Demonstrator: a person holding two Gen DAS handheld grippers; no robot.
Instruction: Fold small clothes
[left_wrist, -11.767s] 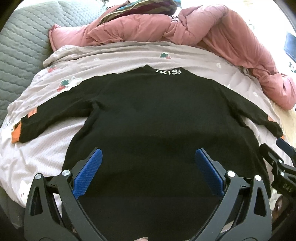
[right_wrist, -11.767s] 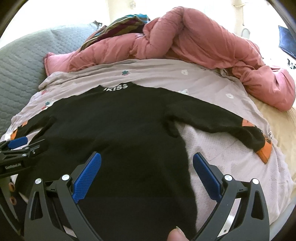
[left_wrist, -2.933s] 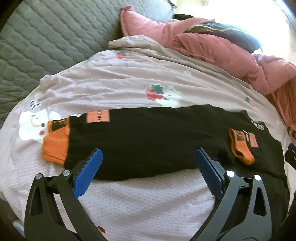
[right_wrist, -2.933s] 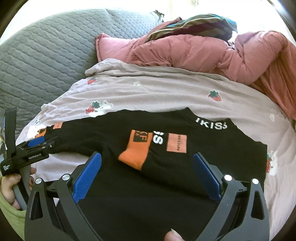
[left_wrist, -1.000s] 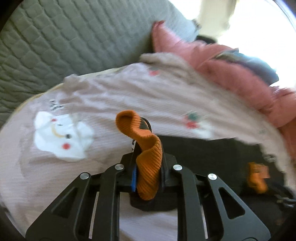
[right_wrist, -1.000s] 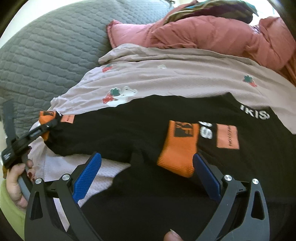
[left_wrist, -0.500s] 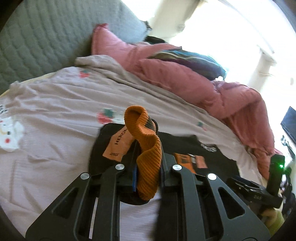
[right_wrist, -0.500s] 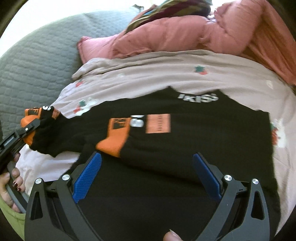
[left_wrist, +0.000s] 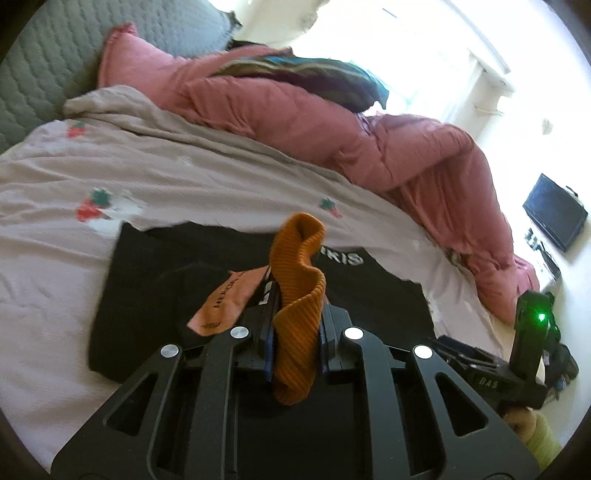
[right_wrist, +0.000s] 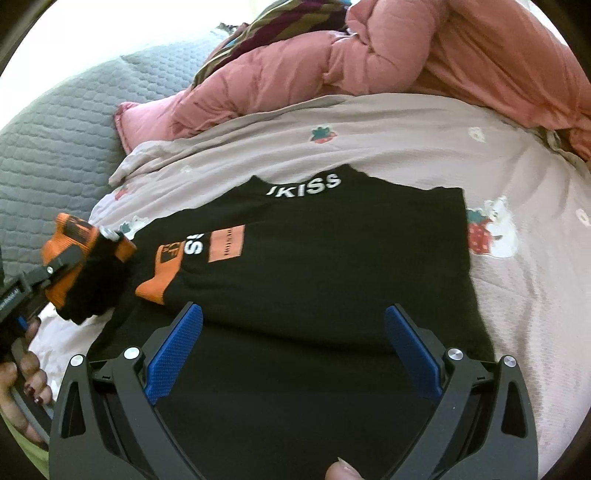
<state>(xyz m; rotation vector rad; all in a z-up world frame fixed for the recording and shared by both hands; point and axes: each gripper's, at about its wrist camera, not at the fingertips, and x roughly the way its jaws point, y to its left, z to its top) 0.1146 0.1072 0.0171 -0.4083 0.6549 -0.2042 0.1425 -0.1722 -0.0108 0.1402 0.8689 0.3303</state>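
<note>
A black sweater (right_wrist: 332, 258) with white "KISS" lettering and orange cuffs lies on the bed sheet. Its right sleeve is folded across the chest, its orange cuff (right_wrist: 157, 280) lying flat. My left gripper (left_wrist: 295, 325) is shut on the left sleeve's orange cuff (left_wrist: 299, 295) and holds it raised over the sweater's body (left_wrist: 147, 295); it also shows at the left of the right wrist view (right_wrist: 88, 243). My right gripper (right_wrist: 291, 354) is open and empty, hovering over the sweater's lower half.
A pink duvet (left_wrist: 332, 125) with a striped cloth on top is heaped at the far side of the bed. A grey quilted headboard (right_wrist: 55, 133) stands at the left. The printed sheet (left_wrist: 55, 192) lies around the sweater.
My left gripper has carried the orange cuff from the sheet's left edge inward over the sweater's body. My right gripper has drifted a little and stays open.
</note>
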